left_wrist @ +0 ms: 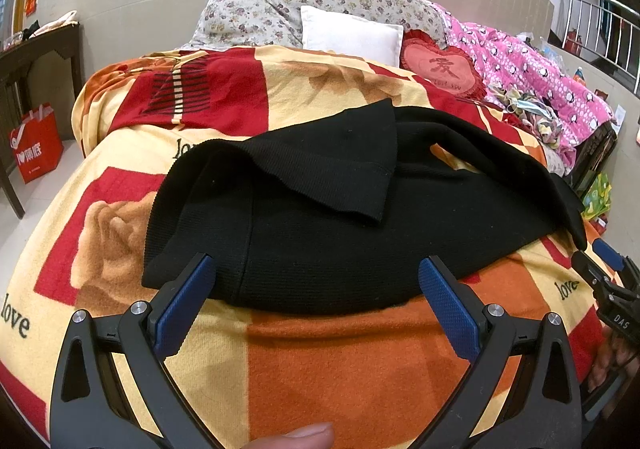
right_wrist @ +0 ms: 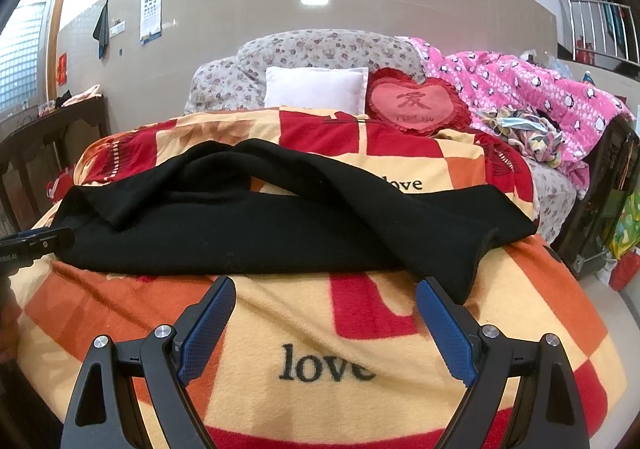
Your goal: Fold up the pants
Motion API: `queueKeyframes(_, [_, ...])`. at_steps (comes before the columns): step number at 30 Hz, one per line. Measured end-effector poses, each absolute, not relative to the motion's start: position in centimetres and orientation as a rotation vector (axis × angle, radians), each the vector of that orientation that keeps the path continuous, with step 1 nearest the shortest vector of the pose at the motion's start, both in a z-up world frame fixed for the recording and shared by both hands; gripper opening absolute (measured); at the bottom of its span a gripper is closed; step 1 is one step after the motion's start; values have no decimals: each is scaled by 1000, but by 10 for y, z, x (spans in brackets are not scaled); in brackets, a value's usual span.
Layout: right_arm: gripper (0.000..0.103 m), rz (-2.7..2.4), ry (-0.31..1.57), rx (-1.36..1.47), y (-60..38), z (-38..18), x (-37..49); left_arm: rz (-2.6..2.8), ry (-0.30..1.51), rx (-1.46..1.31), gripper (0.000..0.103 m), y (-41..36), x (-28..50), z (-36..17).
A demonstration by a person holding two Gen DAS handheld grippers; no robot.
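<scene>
Both tools spread wide and empty, left tool (left_wrist: 318, 267), right tool (right_wrist: 325, 289), black pants (left_wrist: 320, 217) rumpled on blanket (left_wrist: 340, 369)

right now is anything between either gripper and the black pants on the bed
Nothing visible. The left gripper is open, its fingertips already at the near edge of the black pants. The right gripper is open too, with only bare blanket between it and the pants' edge.
</scene>
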State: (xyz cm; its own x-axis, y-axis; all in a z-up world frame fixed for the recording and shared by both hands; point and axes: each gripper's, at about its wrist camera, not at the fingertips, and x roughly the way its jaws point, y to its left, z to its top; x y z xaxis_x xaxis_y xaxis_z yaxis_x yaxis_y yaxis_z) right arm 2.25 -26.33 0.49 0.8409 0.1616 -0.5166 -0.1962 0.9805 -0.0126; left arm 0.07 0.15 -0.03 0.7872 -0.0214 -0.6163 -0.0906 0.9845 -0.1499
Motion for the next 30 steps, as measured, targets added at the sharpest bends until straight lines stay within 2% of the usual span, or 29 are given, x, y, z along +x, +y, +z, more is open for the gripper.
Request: queueKeyframes(30, [91, 167, 518, -14, -277, 8, 20, 36, 664, -208, 102, 10, -2, -9])
